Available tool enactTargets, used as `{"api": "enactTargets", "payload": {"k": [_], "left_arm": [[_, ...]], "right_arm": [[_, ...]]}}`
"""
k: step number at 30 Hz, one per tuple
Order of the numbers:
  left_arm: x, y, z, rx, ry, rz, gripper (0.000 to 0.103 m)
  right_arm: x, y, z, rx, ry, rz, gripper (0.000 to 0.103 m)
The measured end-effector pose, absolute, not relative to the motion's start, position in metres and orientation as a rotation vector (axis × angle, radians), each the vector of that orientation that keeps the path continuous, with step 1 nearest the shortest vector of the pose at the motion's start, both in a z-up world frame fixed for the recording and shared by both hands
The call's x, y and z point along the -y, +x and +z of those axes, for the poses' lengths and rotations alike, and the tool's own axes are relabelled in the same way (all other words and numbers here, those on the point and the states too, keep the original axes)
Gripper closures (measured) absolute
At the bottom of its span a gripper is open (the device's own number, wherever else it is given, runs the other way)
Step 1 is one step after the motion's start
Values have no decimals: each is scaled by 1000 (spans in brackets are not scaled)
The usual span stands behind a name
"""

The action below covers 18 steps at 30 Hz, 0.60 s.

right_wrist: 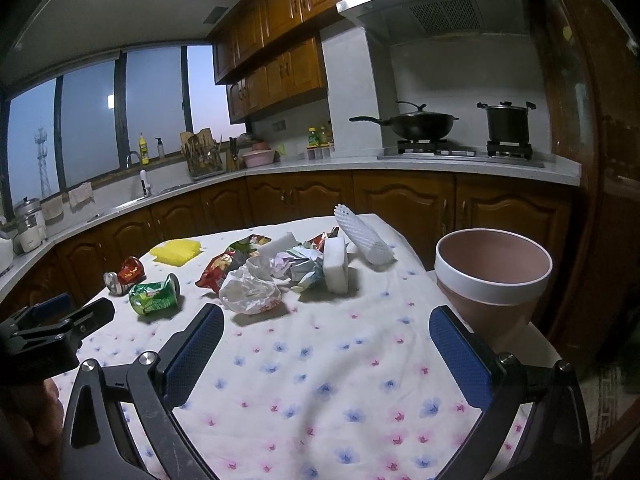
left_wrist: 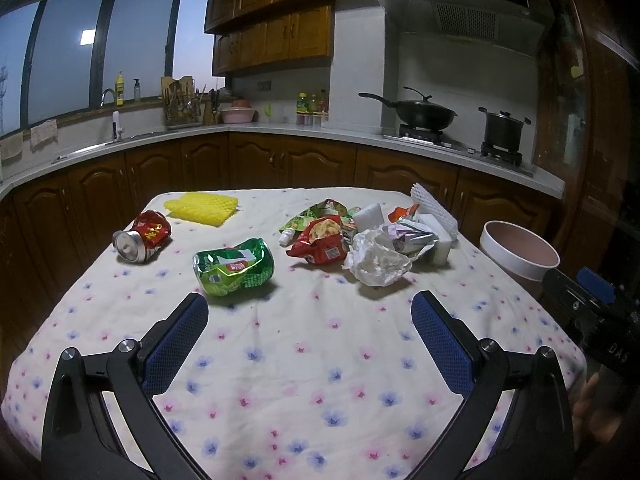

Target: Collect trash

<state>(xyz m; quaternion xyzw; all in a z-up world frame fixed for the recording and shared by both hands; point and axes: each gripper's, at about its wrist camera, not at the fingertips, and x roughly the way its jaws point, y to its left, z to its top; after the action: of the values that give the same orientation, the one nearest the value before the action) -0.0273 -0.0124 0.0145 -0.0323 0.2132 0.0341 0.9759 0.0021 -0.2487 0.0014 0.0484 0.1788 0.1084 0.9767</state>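
Trash lies on a flowered tablecloth (left_wrist: pixel 304 340): a crushed green can (left_wrist: pixel 234 266) (right_wrist: pixel 155 295), a crushed red can (left_wrist: pixel 142 236) (right_wrist: pixel 125 275), a yellow foam net (left_wrist: pixel 202 208), a red snack bag (left_wrist: pixel 322 242), crumpled white paper (left_wrist: pixel 376 258) (right_wrist: pixel 250 290), white foam blocks (right_wrist: pixel 335 266) and a white foam net (right_wrist: pixel 364 240). A pink bin with a white rim (left_wrist: pixel 518 250) (right_wrist: pixel 492 280) stands off the table's right edge. My left gripper (left_wrist: pixel 310 308) is open and empty, just short of the green can. My right gripper (right_wrist: pixel 326 322) is open and empty, near the paper.
Kitchen counters with dark wood cabinets wrap around behind the table. A wok (left_wrist: pixel 426 112) and a pot (left_wrist: pixel 502 128) sit on the stove. The sink and a utensil rack (left_wrist: pixel 182 104) are at the back left.
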Motion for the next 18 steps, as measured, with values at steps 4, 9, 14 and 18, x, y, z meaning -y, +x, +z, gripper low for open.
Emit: {"api": "enactTargets", "payload": {"k": [4, 9, 14, 18], "left_arm": [[12, -27, 14, -432, -68, 67, 0], [13, -26, 15, -436, -67, 66, 0], [13, -25, 15, -436, -68, 65, 0], [14, -25, 14, -442, -74, 61, 0]], "right_arm": [[249, 2, 2, -361, 99, 218, 0], [249, 2, 1, -361, 100, 220, 0], [249, 3, 1, -363, 101, 220, 0], [249, 3, 1, -362, 101, 221, 0]]}}
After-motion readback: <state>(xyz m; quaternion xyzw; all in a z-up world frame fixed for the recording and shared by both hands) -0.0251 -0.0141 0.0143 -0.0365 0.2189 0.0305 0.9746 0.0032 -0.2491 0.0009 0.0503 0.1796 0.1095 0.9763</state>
